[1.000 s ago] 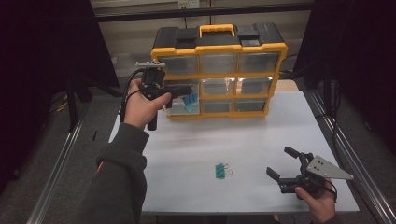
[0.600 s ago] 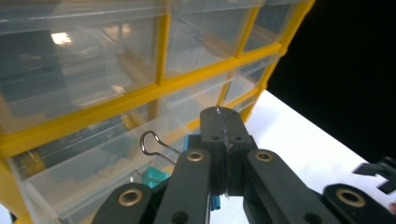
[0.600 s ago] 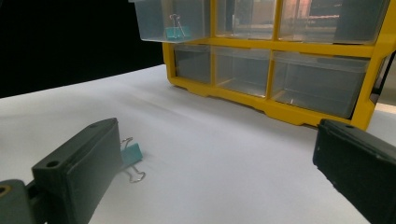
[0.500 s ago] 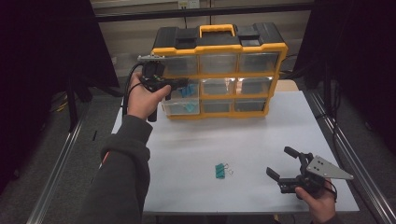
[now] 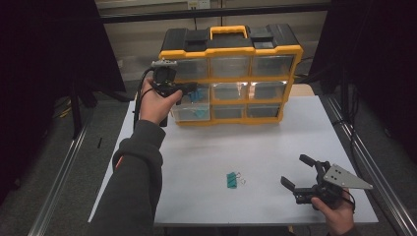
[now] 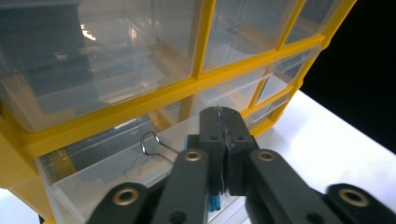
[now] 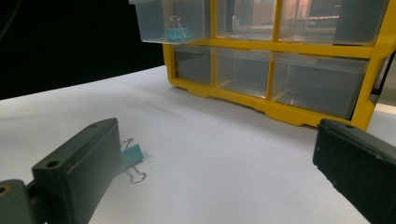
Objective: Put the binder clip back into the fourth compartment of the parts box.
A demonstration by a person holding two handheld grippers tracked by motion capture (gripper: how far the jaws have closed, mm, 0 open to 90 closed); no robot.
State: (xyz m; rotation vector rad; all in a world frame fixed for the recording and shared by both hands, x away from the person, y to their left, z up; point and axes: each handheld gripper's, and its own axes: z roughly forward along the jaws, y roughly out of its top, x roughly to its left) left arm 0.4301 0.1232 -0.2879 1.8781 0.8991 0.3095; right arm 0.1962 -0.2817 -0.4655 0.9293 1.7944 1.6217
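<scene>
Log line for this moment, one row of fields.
left gripper: shut on binder clip, over pulled-out drawer | right gripper: open, hovering | second clip: on table

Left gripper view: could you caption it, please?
Left gripper holds a teal binder clip over the organizer's open drawer.

Left tool (image 5: 189,88) lower, now at the open drawer (image 5: 189,109), jaws just opening.

What you can't make out

Your left gripper's (image 6: 219,140) closed jaws cover most of the binder clip (image 6: 212,201) they pinch; you see a wire loop and a teal sliver. In the right gripper view your near jaw hides part of the counter clip (image 7: 131,155), and the organizer (image 7: 280,70) runs off the frame's top and right edge.
</scene>
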